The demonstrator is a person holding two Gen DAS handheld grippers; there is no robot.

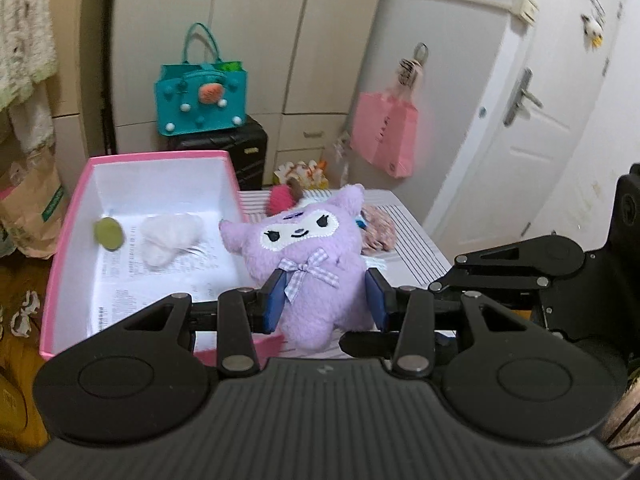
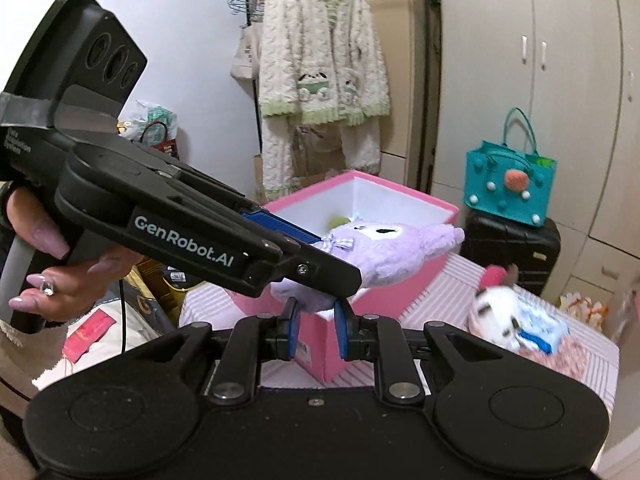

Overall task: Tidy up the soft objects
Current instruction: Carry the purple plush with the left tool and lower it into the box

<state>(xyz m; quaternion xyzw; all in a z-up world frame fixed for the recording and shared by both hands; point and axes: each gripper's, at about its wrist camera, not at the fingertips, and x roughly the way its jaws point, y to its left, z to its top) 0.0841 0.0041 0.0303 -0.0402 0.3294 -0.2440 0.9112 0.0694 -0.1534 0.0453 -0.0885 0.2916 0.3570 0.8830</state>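
Item: purple plush toy (image 1: 308, 264), bow at neck, clamped at the waist between my left gripper's (image 1: 326, 300) blue pads. Position: held above the near right corner of the pink box (image 1: 64, 240), head pointing away from me, long axis in line with the fingers. The box opening lies to the toy's left. Box contents: white plush (image 1: 170, 238), green ball (image 1: 108, 233). My right gripper (image 2: 316, 330): released, holding nothing, below the toy. Remaining on the striped table (image 2: 440, 292): white plush with pink ear (image 2: 504, 312), nearer my right gripper.
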